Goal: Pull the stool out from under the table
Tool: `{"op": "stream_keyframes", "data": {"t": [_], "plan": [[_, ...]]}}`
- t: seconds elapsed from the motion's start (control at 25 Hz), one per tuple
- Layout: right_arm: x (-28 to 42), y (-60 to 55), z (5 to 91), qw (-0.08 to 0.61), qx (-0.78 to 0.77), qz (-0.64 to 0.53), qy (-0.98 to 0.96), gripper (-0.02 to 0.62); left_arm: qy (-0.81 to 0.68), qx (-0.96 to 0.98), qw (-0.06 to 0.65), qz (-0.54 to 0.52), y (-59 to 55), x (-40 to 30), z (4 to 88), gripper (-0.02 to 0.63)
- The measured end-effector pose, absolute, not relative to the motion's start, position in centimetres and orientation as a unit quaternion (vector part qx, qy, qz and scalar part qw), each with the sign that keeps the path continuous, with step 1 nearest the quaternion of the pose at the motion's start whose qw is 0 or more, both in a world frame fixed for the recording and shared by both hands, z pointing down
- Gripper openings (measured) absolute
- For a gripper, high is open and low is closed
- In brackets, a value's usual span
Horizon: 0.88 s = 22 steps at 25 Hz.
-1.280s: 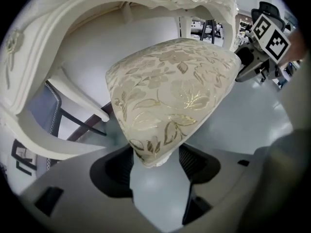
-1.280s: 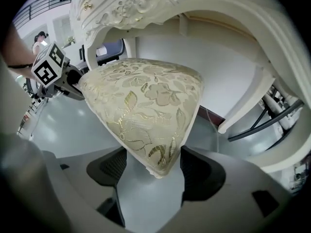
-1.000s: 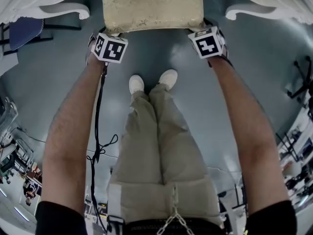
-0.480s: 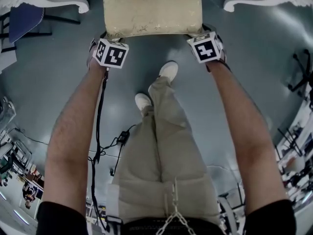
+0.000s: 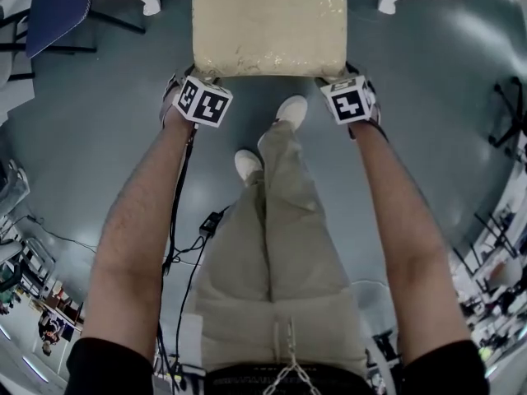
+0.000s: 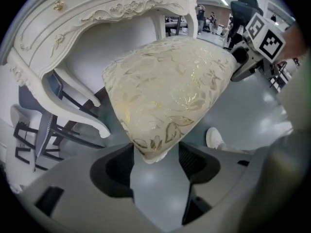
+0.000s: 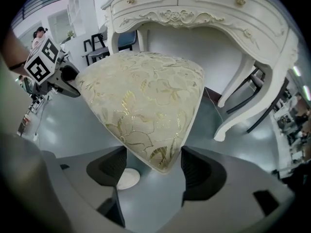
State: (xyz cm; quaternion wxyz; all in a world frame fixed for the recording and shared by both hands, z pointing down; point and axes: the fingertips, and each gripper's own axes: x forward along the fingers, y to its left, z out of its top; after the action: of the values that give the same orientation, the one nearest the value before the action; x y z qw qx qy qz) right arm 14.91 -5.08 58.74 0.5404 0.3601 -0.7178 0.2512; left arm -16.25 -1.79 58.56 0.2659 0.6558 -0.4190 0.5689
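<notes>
The white carved table (image 6: pixel 97 18) is being viewed at the far side, with its curved feet flanking the stool (image 5: pixel 268 25). The stool is being held mostly out in front of it, near the person's shoes (image 5: pixel 290 109). The two near cushion corners are being pinched between jaws, one by the left gripper (image 6: pixel 154 161) and one by the right gripper (image 7: pixel 154 169). This is likely being done so the pull is kept straight and even.

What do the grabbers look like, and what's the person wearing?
The left gripper and right gripper are grey, each with two fingers lined with dark ribbed pads and a white cube printed with black square markers. A black cable trails from the left one. The person wears short black sleeves, beige trousers and white shoes.
</notes>
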Motion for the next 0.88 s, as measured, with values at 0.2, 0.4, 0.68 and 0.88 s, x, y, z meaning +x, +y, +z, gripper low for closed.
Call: {"op": "stream_keyframes", "data": {"t": [0.2,0.4,0.68,0.88], "plan": [[15.5,-5.5,54.0,0.409,0.438,0.301,-0.742,0.333,-0.479,0.716,0.208,0.463,-1.9,-15.1,51.3,0.290],[14.0,-5.7,38.3,0.219,0.485,0.209,-0.820,0.003,-0.567,0.774,0.142,0.245,-2.0,-13.2,33.7,0.006],[10.9,-3.6,26.3,0.149,0.506,0.118,-0.841,0.002,-0.592,0.783,0.110,0.159,-1.9,-11.8,23.1,0.003],[8.4,-2.4,24.2,0.146,0.473,0.111,-0.862,0.002,-0.573,0.798,0.091,0.163,-1.9,-10.2,22.0,0.003]]}}
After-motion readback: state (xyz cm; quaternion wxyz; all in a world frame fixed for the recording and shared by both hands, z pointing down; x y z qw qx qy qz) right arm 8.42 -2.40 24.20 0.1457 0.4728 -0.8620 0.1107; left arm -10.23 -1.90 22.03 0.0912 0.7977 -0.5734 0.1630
